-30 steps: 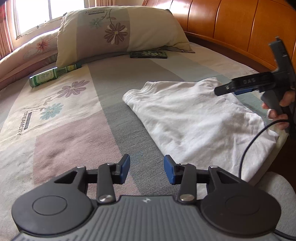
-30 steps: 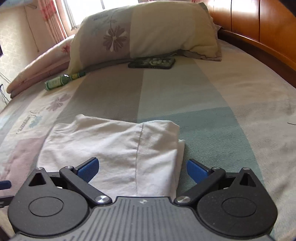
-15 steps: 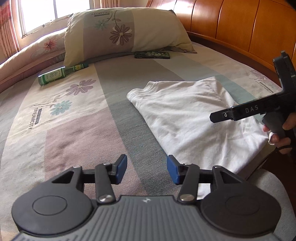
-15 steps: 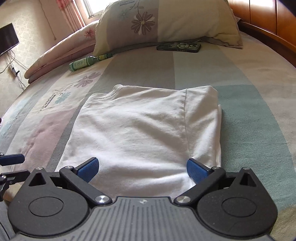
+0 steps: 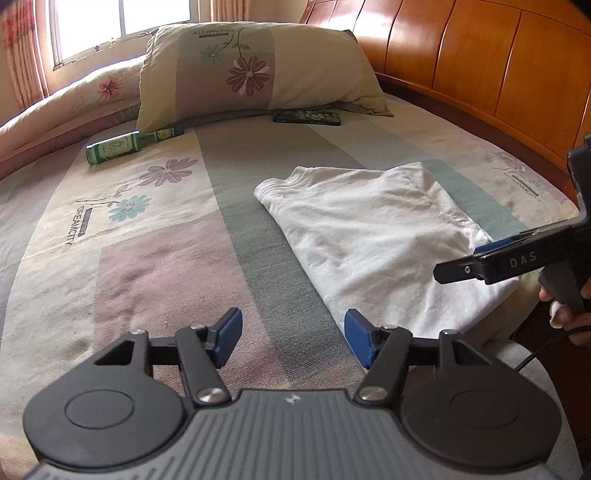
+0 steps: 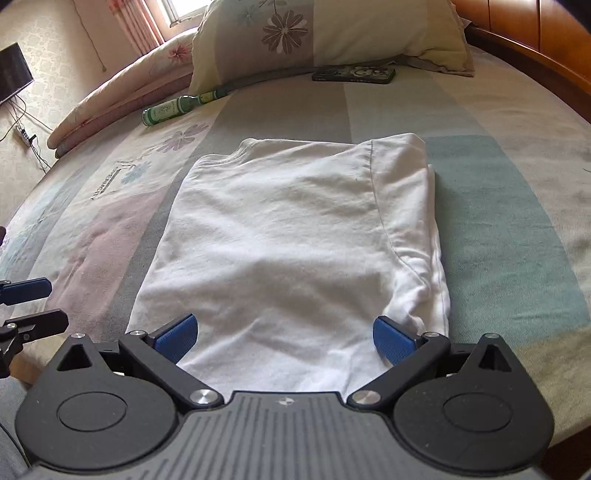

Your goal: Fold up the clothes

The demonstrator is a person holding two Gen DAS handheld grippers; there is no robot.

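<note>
Left tool [image 5: 291, 339], black with blue pads, hangs at 6 o'clock of its own view over the patterned bedspread [image 5: 155, 266] of the bed; its jaws are opening, with only bedspread showing in the gap and nothing held. In the right wrist view its two fingers show at 9 o'clock, one above the other and apart.

Right tool [image 6: 284, 338], the same black frame with blue pads, sits at 6 o'clock of its own view with the jaws spread wide. Its pads stand to either side of the near edge of the folded white cotton T-shirt [image 6: 295, 236], but they do not press on the cloth. In the left wrist view this tool enters from 3 o'clock, just above the shirt's near right corner, with a person's hand [image 5: 569, 314] on its grip.

That T-shirt lies flat on the bedspread as a long rectangle, running from the near edge of the bed towards 12 o'clock, its collar end farthest away.

Further off, at 10 o'clock, a green glass bottle [image 6: 173, 109] lies on its side. At 1 o'clock a dark flat phone-shaped case [image 6: 352, 74] lies just before a large cream pillow with a flower print [image 6: 325, 33]. A curved orange-brown wooden headboard [image 5: 480, 70] rises at 2 o'clock in the left wrist view.
</note>
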